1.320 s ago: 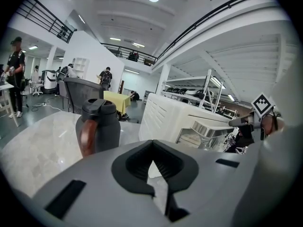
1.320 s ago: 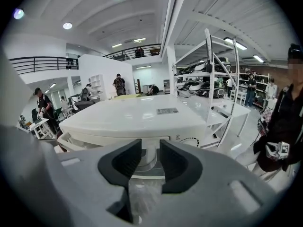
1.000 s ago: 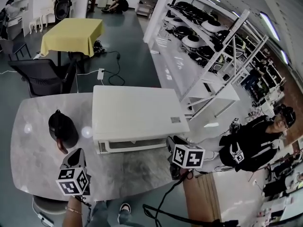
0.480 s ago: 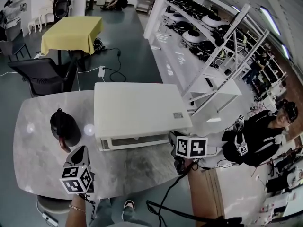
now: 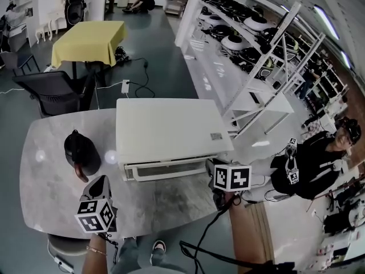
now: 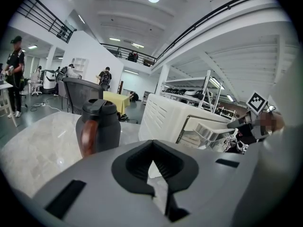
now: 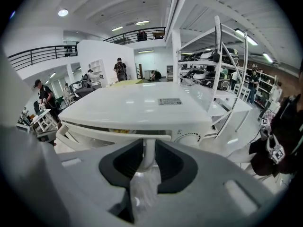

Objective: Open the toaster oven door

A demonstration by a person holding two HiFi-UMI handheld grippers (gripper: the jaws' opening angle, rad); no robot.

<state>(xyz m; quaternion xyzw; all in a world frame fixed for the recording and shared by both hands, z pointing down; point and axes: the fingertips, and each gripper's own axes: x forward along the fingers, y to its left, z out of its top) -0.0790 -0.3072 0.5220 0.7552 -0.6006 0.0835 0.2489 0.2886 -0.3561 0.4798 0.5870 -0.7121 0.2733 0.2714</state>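
Note:
A white toaster oven [image 5: 171, 130] stands on the marble table [image 5: 51, 198]. Its door is a crack ajar at the top, with the handle bar [image 5: 165, 173] along the front. My right gripper [image 5: 211, 166] is at the handle's right end. In the right gripper view its jaws [image 7: 147, 148] have just been closing, and both pads press on the white handle post [image 7: 147, 156] between them. My left gripper [image 5: 98, 182] hovers over the table, left of the oven and in front of it. Its jaws [image 6: 152, 162] are shut on nothing.
A black jug [image 5: 81, 152] with a brown handle stands on the table left of the oven, just beyond the left gripper. A person [image 5: 311, 167] crouches right of the table. White shelving [image 5: 251, 44] runs behind, and an office chair [image 5: 48, 90] stands at the far left.
The head view has drifted a little, so the scene sits slightly further right. Both grippers stay where they were, the right one still at the handle's right end.

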